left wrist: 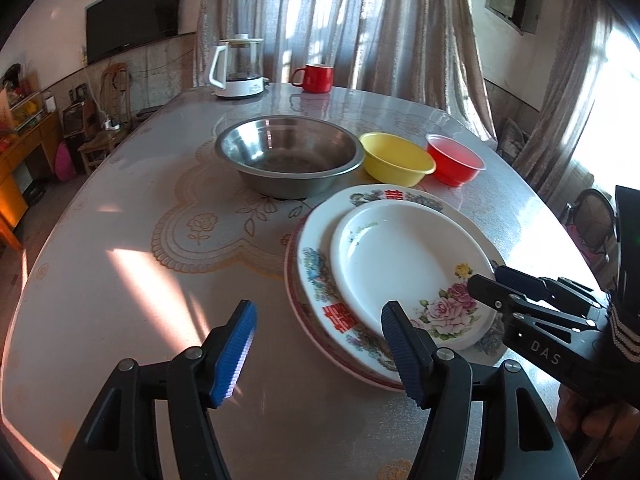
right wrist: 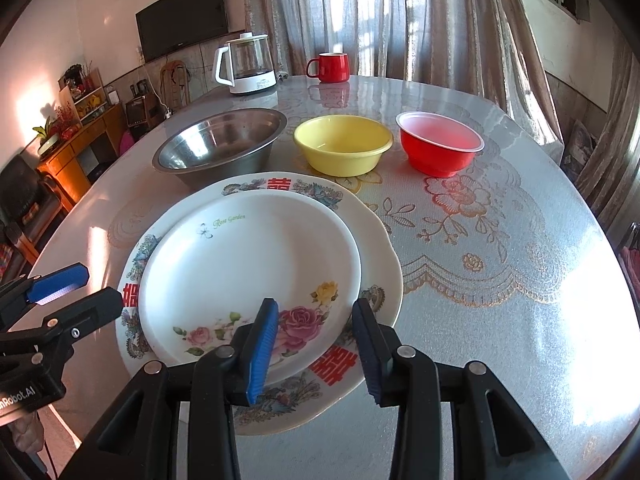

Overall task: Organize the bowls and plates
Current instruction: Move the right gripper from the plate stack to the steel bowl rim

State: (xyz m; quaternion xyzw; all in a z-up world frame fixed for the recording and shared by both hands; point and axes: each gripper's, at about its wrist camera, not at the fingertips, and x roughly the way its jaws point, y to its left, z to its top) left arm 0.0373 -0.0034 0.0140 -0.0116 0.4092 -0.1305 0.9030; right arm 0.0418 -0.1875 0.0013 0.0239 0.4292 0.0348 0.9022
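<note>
- Three plates are counted in one stack on the surface (right wrist: 500, 280): a small white rose plate (right wrist: 248, 280) on top, a larger patterned plate (right wrist: 376, 256) under it, and a pink-rimmed plate (left wrist: 294, 300) at the bottom, seen only as an edge in the left wrist view.
- Three bowls are lined up just behind the stack: a steel bowl (right wrist: 220, 144), a yellow bowl (right wrist: 343, 150) and a red bowl (right wrist: 440, 148), each standing apart from the next.
- One kettle (right wrist: 248, 66) and one red mug (right wrist: 330, 67) are placed well behind the stack, near the far edge.
- The left gripper (left wrist: 316, 350) is held at the stack's near-left edge; its fingers (left wrist: 236, 352) are spread and nothing is gripped.
- The right gripper (right wrist: 316, 350) is set over the stack's near rim, fingers (right wrist: 262, 354) parted, with the rose plate's edge between them; no pressing contact can be confirmed.
- Bare surface is left to the right of the stack.
</note>
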